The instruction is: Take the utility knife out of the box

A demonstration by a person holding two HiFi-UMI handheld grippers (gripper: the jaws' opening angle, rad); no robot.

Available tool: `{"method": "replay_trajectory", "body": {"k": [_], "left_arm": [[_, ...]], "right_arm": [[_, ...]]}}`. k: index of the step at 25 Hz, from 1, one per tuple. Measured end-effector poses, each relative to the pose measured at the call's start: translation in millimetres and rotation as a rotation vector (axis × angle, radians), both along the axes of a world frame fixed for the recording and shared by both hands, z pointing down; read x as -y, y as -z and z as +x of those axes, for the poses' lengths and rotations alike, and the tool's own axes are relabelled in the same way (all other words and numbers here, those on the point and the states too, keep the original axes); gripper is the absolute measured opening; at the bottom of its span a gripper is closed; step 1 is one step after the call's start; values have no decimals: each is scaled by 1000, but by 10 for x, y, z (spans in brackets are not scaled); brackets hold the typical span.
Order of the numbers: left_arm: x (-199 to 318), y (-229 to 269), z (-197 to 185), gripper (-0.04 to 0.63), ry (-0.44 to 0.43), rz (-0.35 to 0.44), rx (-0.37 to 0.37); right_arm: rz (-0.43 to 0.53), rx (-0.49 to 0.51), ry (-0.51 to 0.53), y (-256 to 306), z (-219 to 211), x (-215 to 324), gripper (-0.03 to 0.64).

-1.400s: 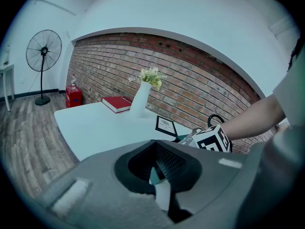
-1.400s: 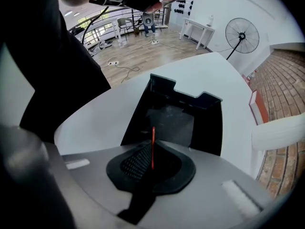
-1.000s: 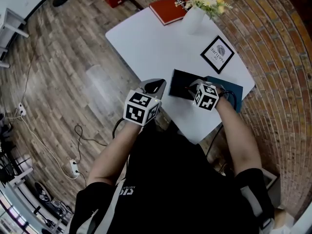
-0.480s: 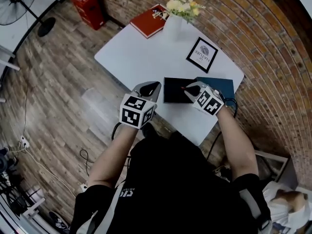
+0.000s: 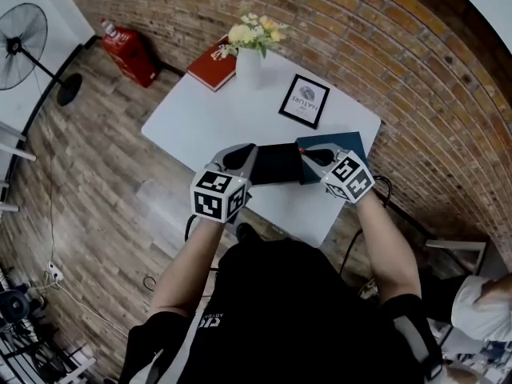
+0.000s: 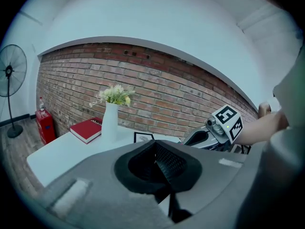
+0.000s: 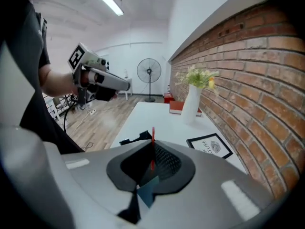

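right jaws: the right gripper (image 7: pixel 152 159) has them clenched on a thin red strip standing upright in their seam. we take it for the utility knife (image 7: pixel 152 147); a dark notched bit pokes out to the left of the tips.
left jaws: the left gripper (image 6: pixel 158 162) has them pressed together with nothing between them. only pale tabletop shows through the gap beneath.
knife's place: in the right jaws, over the right end of the black box (image 5: pixel 276 164), where the teal panel (image 5: pixel 342 144) begins. teal shows just below the jaws in the right gripper view. we cannot tell from the head view whether the knife is clear of the box.
handling: we judge it light and stiff, with a slim, smooth casing. pinched on its thin edge it could swivel or slide, and the blade end is the part to keep away from.
where to hold: across the flat sides of the body, near the middle.
box: it lies flat near the tabletop's (image 5: pixel 200 118) edge closest to us. the left gripper's tips are at its left end, touching or just beside it, we cannot tell which.
further out: a framed print (image 5: pixel 305 101), a white vase (image 5: pixel 249 64) of flowers and a red book (image 5: pixel 210 66) stand well apart from the box.
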State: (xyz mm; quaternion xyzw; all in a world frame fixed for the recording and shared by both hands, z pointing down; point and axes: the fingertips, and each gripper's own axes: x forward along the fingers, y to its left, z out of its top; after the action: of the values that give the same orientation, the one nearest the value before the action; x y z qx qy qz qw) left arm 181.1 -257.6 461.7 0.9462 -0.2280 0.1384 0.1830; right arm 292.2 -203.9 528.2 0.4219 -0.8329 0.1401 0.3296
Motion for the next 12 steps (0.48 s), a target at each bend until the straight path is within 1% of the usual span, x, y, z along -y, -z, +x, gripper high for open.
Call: {"method": "replay_trajectory", "body": {"k": [12], "left_arm": [[-193,595,673,8,-51,108,-21]], "right_arm": [[247,157,-168,878,652,-421,9]]}}
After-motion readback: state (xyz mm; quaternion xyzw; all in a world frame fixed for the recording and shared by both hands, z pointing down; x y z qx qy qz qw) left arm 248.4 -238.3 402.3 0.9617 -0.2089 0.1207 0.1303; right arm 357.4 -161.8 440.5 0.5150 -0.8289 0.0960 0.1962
